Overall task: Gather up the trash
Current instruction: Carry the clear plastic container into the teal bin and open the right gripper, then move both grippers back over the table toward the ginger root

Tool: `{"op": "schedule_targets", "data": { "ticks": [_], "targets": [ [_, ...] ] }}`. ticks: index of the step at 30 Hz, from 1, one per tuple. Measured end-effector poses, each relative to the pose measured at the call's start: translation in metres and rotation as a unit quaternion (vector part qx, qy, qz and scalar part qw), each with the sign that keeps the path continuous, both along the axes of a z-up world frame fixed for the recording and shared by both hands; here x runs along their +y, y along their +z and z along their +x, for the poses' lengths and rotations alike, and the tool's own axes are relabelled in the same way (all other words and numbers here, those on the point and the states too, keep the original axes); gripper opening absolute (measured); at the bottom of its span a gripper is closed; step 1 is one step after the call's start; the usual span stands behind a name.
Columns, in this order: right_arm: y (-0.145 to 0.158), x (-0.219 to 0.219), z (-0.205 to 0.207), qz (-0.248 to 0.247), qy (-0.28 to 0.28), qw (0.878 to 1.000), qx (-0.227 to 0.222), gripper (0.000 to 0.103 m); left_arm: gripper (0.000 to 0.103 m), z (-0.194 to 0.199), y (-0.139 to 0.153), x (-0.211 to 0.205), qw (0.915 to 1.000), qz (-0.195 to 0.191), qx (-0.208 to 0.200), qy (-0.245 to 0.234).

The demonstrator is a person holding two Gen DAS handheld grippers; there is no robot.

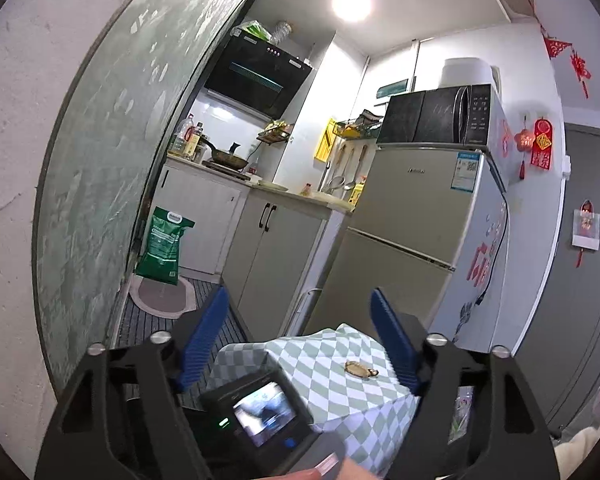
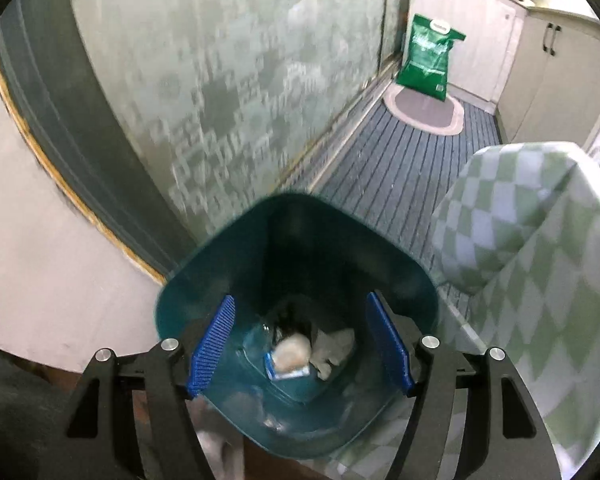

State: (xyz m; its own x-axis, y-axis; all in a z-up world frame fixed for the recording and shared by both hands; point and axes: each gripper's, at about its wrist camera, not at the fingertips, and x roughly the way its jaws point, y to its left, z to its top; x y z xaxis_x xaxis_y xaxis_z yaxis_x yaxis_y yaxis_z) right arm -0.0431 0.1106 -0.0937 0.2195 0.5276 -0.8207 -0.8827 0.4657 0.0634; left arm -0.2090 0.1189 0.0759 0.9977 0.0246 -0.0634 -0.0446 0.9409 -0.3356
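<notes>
In the right wrist view my right gripper (image 2: pixel 300 302) hangs open over a teal trash bin (image 2: pixel 172 292), pointing down into it, with nothing between its blue fingers (image 2: pixel 214 344). In the bin lie a clear plastic bottle (image 2: pixel 256 344), a pale lump (image 2: pixel 292 354) and crumpled paper (image 2: pixel 334 346). My left gripper (image 1: pixel 298 294) points level toward the kitchen and is open and empty. Below it a small golden scrap (image 1: pixel 360 369) lies on the green-checked tablecloth (image 1: pixel 324 360).
A black device with a lit screen (image 1: pixel 260 412) and a person's hand (image 1: pixel 324 472) sit low in the left wrist view. Beyond are a fridge (image 1: pixel 412 240) with a microwave (image 1: pixel 436 118), cabinets (image 1: pixel 276 248), a green sack (image 2: pixel 426 60), a striped floor mat (image 2: pixel 380 160) and a frosted glass panel (image 2: pixel 220 80).
</notes>
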Motion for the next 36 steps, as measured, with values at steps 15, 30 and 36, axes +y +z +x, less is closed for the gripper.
{"op": "schedule_targets", "data": {
  "ticks": [15, 30, 36],
  "targets": [
    [0.118, -0.132, 0.067, 0.156, -0.106, 0.979, -0.078, 0.072, 0.045, 0.077, -0.018, -0.034, 0.9958, 0.012, 0.088, -0.022],
    [0.11, -0.291, 0.131, 0.163, -0.247, 0.952, -0.076, 0.074, 0.082, 0.216, -0.071, -0.097, 0.9698, 0.041, 0.219, -0.1],
    [0.109, -0.337, 0.137, 0.182, -0.264, 0.945, -0.06, 0.075, 0.082, 0.258, -0.105, -0.126, 0.9491, 0.081, 0.275, -0.131]
  ]
}}
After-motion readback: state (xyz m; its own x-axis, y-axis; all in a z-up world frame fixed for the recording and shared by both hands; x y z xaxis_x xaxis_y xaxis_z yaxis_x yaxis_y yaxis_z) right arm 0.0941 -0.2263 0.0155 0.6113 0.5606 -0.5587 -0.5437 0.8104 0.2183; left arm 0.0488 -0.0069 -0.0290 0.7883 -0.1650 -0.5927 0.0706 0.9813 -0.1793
